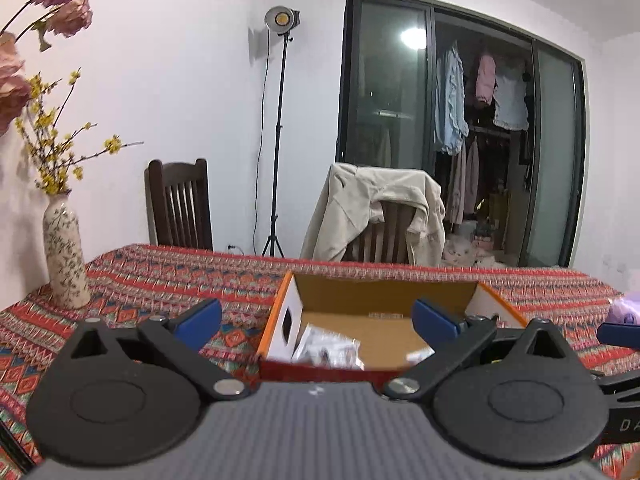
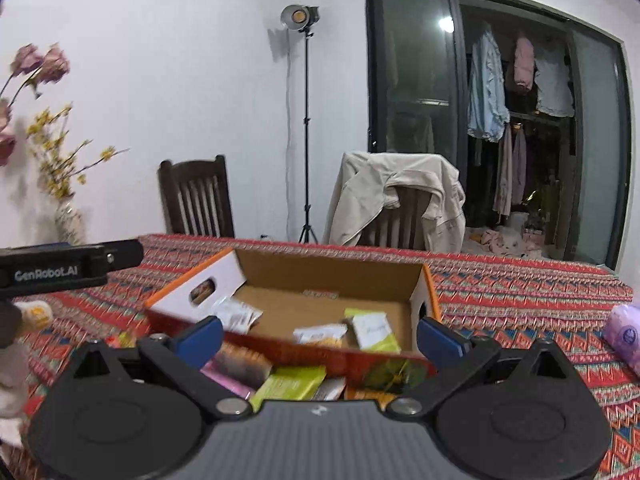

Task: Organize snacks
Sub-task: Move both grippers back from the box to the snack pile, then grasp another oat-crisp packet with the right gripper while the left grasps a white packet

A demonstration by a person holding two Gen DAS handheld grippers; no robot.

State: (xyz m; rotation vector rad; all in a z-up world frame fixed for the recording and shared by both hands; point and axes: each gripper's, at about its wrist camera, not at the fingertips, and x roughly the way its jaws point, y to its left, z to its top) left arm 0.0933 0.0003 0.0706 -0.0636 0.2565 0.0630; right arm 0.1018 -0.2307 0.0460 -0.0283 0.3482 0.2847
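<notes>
— So where do the snacks stand?

— Mostly in the cardboard box (image 2: 332,276), open-topped, orange-edged, sitting on the patterned red tablecloth (image 2: 520,292). Inside it lie a white packet (image 2: 236,314) at the left, a small white-and-orange packet (image 2: 320,336) in the middle and a green-and-white packet (image 2: 372,332) to the right. More are loose on the cloth just in front of the box's near wall: a green packet (image 2: 292,384), a pink one (image 2: 228,384) and a brown one (image 2: 244,362).

— And the two tools?

— The right gripper (image 2: 320,338) hangs over that loose pile, its blue-tipped jaws spread wide and holding nothing. The left gripper (image 1: 316,318) faces the box from the near side, jaws equally wide apart, also empty; its camera shows blurred white packets (image 1: 328,350) against the box's near-left corner. Part of the left tool's black body also enters the right camera's view at the left edge.

— What surrounds the table?

— A flowered vase (image 1: 64,256) with yellow sprigs and pink blooms stands on the cloth well to the left. A purple pack (image 2: 624,336) lies at the right edge. Behind the table are two dark wooden chairs, one draped with a beige jacket (image 1: 380,216), a studio lamp (image 1: 282,18) on a tall stand between them, and a glass door (image 1: 388,80) with laundry hanging beyond.
</notes>
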